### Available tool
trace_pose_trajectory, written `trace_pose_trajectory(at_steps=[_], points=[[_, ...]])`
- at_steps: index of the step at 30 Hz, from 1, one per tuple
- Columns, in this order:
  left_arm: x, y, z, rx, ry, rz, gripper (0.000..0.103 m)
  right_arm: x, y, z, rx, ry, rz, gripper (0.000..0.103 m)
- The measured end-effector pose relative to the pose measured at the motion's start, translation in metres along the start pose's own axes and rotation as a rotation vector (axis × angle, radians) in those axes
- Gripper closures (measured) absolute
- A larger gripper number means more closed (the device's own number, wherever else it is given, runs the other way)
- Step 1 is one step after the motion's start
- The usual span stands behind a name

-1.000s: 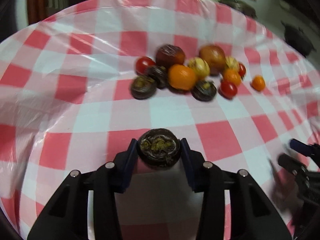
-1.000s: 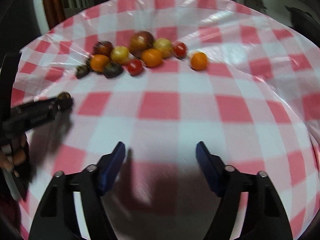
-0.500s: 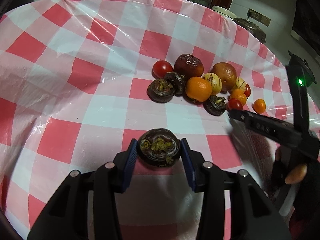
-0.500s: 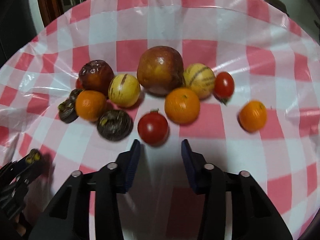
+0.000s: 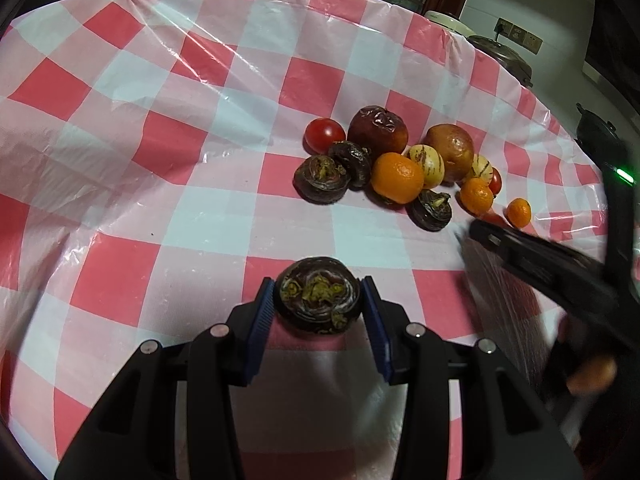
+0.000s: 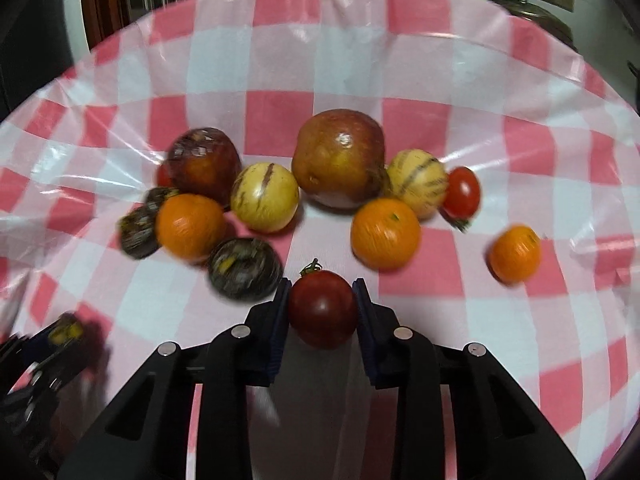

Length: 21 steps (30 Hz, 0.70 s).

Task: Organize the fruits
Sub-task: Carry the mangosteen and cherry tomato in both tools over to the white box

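My left gripper [image 5: 319,306] is shut on a dark purple mangosteen [image 5: 319,300], held above the red-and-white checked cloth, short of the fruit pile. My right gripper [image 6: 322,304] is shut on a red tomato [image 6: 323,309] at the near edge of that pile. The pile holds two brownish apples [image 6: 339,163], striped yellow melons [image 6: 265,197], oranges [image 6: 385,234], further mangosteens [image 6: 244,268] and tomatoes [image 6: 461,192]. In the left wrist view the right gripper [image 5: 476,234] reaches in from the right, beside a small orange [image 5: 519,212].
The checked plastic cloth [image 5: 168,128] covers a round table and wrinkles at the left. Pots and a wall socket [image 5: 518,34] stand beyond the far right edge. A dark cabinet lies behind the table. A hand [image 5: 592,372] holds the right gripper's handle.
My right gripper moved forward to the pile and shut on the near red tomato; one second ago it stood wide open. The left gripper kept its mangosteen and swung slightly left.
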<state>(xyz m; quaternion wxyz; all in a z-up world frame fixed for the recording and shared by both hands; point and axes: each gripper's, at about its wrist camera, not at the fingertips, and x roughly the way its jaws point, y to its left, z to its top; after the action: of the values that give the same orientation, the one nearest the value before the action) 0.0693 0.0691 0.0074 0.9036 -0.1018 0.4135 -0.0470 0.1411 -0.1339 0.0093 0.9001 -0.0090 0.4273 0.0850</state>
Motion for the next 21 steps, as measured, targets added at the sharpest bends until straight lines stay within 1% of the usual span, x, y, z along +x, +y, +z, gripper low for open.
trace_pose_trajectory(at_steps=[2,5,8,10,11,15,18,20,21], points=[[0.000,0.000,0.000,0.000,0.000,-0.001,0.059,-0.023,0.000,-0.017,0.019,-0.020,0.027,0.072],[0.000,-0.001,0.000,-0.002,-0.002,-0.005,0.059,-0.056,0.010,-0.047,0.014,-0.050,0.048,0.072],[-0.002,-0.001,-0.001,-0.003,-0.006,-0.011,0.059,-0.073,0.017,-0.073,0.012,-0.047,0.063,0.072],[-0.003,-0.001,0.000,-0.005,-0.008,-0.016,0.059,-0.079,0.018,-0.090,0.029,-0.025,0.089,0.072],[-0.003,0.000,0.000,-0.006,-0.008,-0.018,0.059,-0.082,0.015,-0.091,0.035,-0.024,0.093,0.072],[-0.002,-0.001,0.000,-0.002,-0.002,-0.015,0.059,-0.110,0.004,-0.115,0.048,-0.030,0.104,0.072],[-0.006,-0.002,-0.001,-0.003,-0.008,0.017,0.059,-0.134,-0.009,-0.131,0.063,-0.043,0.101,0.072],[-0.013,-0.006,-0.008,-0.013,0.004,0.034,0.059,-0.148,-0.019,-0.141,0.077,-0.046,0.111,0.072],[-0.019,-0.010,-0.014,-0.024,0.011,0.023,0.059,-0.155,-0.022,-0.146,0.074,-0.052,0.112,0.072]])
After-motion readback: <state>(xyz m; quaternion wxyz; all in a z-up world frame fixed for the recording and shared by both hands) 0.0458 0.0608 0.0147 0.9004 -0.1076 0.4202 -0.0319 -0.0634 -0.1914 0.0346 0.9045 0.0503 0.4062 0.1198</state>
